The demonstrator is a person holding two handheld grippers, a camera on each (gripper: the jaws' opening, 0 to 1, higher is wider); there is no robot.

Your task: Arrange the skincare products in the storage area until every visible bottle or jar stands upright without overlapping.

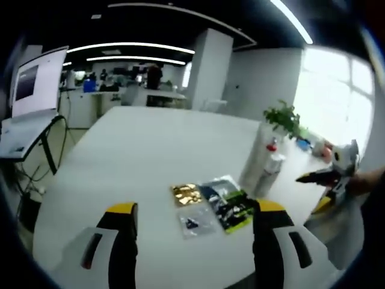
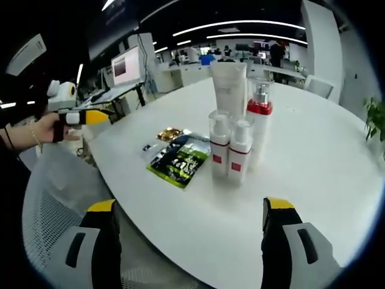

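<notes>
- Right of centre in the left gripper view, blurred pale bottles (image 1: pixel 269 164) stand on the white table (image 1: pixel 144 156), flat sachets (image 1: pixel 210 205) beside them; the left gripper (image 1: pixel 195 253) fingers are spread apart, empty.
- At the right gripper view's centre, two red-labelled pump bottles (image 2: pixel 231 150), a white tube (image 2: pixel 228 87) and a red-collared bottle (image 2: pixel 260 114) stand upright, touching; the right gripper (image 2: pixel 189 247) fingers are apart, empty.

— What's on the worktop (image 2: pixel 313 156)?
— Two small pump bottles (image 2: pixel 230 149) upright beside a taller red-collared bottle (image 2: pixel 260 120) and a white tube (image 2: pixel 228 87); flat sachets (image 2: pixel 179 158) lie just beside them.
</notes>
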